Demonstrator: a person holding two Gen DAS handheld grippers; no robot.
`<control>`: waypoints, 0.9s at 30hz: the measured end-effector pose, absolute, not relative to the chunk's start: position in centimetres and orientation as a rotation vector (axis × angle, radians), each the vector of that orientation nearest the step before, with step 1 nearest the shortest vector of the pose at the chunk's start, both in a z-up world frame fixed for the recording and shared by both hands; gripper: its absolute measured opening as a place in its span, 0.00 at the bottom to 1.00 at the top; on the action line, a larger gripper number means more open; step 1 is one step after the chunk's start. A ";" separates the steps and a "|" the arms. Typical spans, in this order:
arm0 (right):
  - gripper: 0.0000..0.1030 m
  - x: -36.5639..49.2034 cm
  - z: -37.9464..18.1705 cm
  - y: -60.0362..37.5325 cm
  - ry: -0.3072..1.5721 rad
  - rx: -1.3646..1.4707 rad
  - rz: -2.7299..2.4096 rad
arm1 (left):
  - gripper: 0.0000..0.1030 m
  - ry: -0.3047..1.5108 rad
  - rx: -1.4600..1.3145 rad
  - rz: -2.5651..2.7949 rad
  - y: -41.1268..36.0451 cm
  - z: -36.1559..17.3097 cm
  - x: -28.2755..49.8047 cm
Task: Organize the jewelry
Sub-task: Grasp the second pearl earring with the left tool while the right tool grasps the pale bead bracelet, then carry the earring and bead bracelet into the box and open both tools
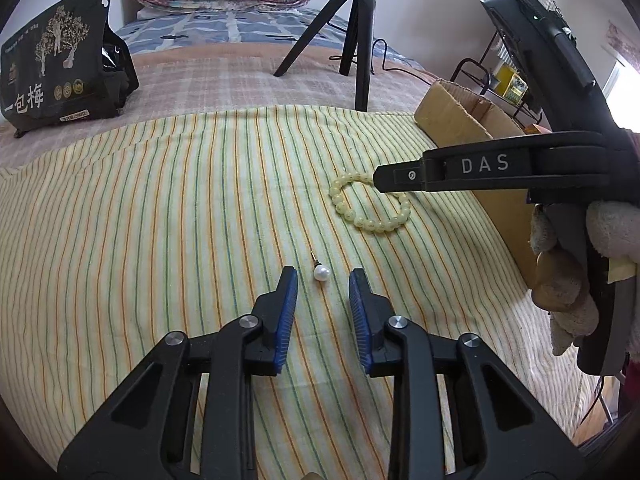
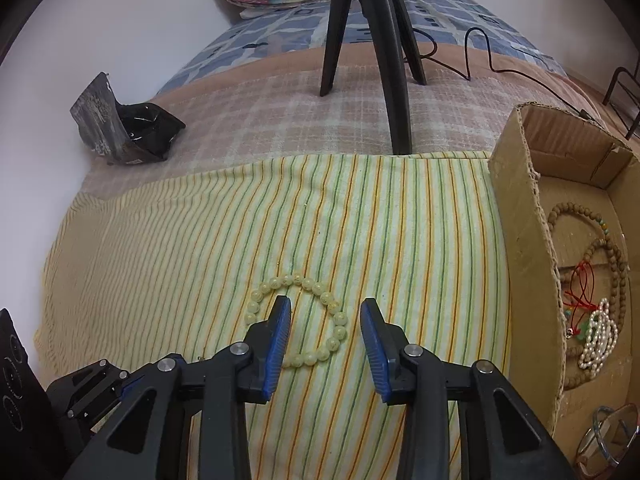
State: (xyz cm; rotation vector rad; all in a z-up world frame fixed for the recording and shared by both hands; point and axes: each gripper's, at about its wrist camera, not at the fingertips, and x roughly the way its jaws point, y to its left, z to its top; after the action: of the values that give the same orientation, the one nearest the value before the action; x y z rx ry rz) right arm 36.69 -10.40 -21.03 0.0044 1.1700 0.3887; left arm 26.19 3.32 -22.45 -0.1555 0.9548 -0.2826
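Striped cloth (image 1: 160,220) on the bed carries a pearl earring (image 1: 321,272) and bead bracelet (image 2: 298,320); left gripper (image 1: 323,280) and right gripper (image 2: 326,312) jaws both gape empty

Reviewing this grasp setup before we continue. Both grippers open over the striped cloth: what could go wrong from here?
1. The small white pearl stud earring lies flat on the soft striped cloth; the open left gripper may pinch fabric or flick it away.
2. The open right gripper straddles only one side of the pale yellow bead bracelet; it might slip off while being carried over the wall of the cardboard box.
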 end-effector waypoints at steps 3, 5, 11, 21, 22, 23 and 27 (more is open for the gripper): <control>0.35 37.0 -21.4 -10.2 1.175 -0.011 0.375 | 0.26 0.956 -0.154 -0.284 3.2 -22.5 26.3; 0.34 37.2 -21.6 -10.1 1.177 -0.017 0.366 | 0.23 0.954 -0.147 -0.284 3.1 -22.6 26.4; 0.22 37.2 -22.0 -9.5 1.172 -0.064 0.358 | 0.11 0.947 -0.137 -0.270 3.0 -23.0 26.7; 0.05 36.2 -21.6 -9.1 1.141 -0.069 0.399 | 0.07 0.930 -0.145 -0.254 3.1 -22.8 26.3; 0.05 36.0 -21.3 -9.1 1.135 -0.064 0.405 | 0.07 0.927 -0.145 -0.249 3.2 -22.6 26.1; 0.05 35.8 -21.1 -9.1 1.129 -0.058 0.409 | 0.07 0.923 -0.143 -0.245 3.3 -22.5 26.0; 0.05 35.1 -19.6 -9.2 1.097 -0.044 0.425 | 0.07 0.909 -0.145 -0.238 3.5 -21.8 25.3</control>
State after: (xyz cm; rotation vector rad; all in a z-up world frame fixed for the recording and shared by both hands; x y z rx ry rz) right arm 35.11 -9.15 -19.63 -0.0436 1.0974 0.4250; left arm 25.27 3.53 -21.83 -0.1445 0.9091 -0.2383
